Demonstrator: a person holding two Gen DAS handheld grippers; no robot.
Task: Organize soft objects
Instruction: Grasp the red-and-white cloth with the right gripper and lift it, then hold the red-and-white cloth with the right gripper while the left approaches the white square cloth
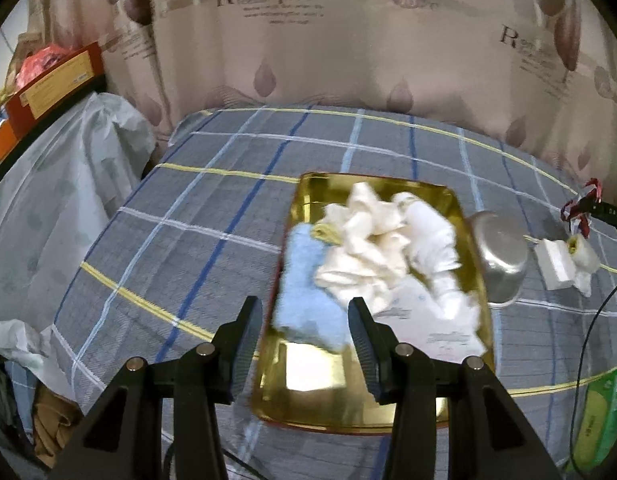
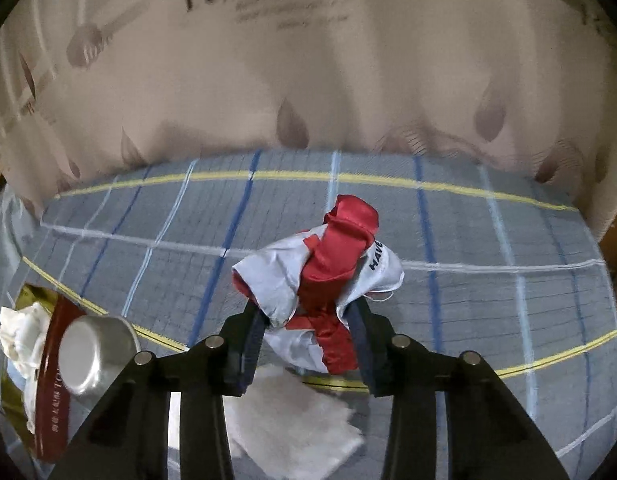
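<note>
A gold tray point(image 1: 320, 412) lies on the plaid bed and holds a folded blue towel point(image 1: 304, 292) and a heap of white cloths point(image 1: 384, 240). My left gripper point(image 1: 304, 320) is open and empty, just above the tray's near end by the blue towel. My right gripper point(image 2: 308, 320) is shut on a crumpled red and white cloth point(image 2: 328, 264) and holds it above the bed. That cloth also shows far right in the left wrist view point(image 1: 580, 208). A white pad point(image 2: 292, 420) lies under the right gripper.
A steel bowl point(image 1: 500, 256) lies upside down by the tray's right side, also in the right wrist view point(image 2: 96, 352). A white block and small roll point(image 1: 564, 260) lie beyond it. A curtain hangs behind the bed. Covered boxes stand at left. A green pack point(image 1: 604, 420) sits at the right edge.
</note>
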